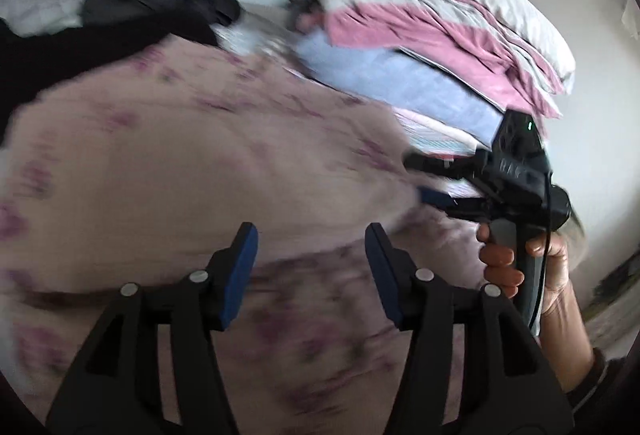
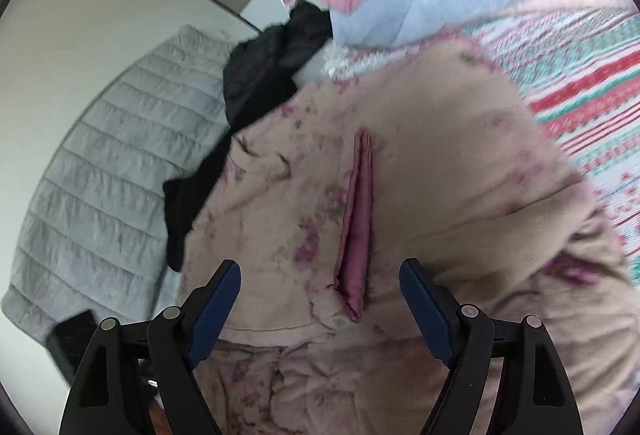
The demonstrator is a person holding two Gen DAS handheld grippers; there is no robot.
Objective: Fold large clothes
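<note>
Between grasps: one large floral garment spread on the bed, no fold gripped yet.

Left wrist view: left tongs point(image 1: 311, 235) stand apart and empty over the pink floral garment point(image 1: 180, 163); right tongs point(image 1: 430, 177) at 3 o'clock look apart at its edge. Right wrist view: those tongs point(image 2: 320, 275) gape over the garment's magenta placket point(image 2: 358, 219). One dark garment point(image 2: 256, 75) at 11 o'clock. Next, probably pinching an edge.

I make out faint raised lettering on the right gripper point(image 1: 434, 179) body, but it is too blurred for me to read.
</note>
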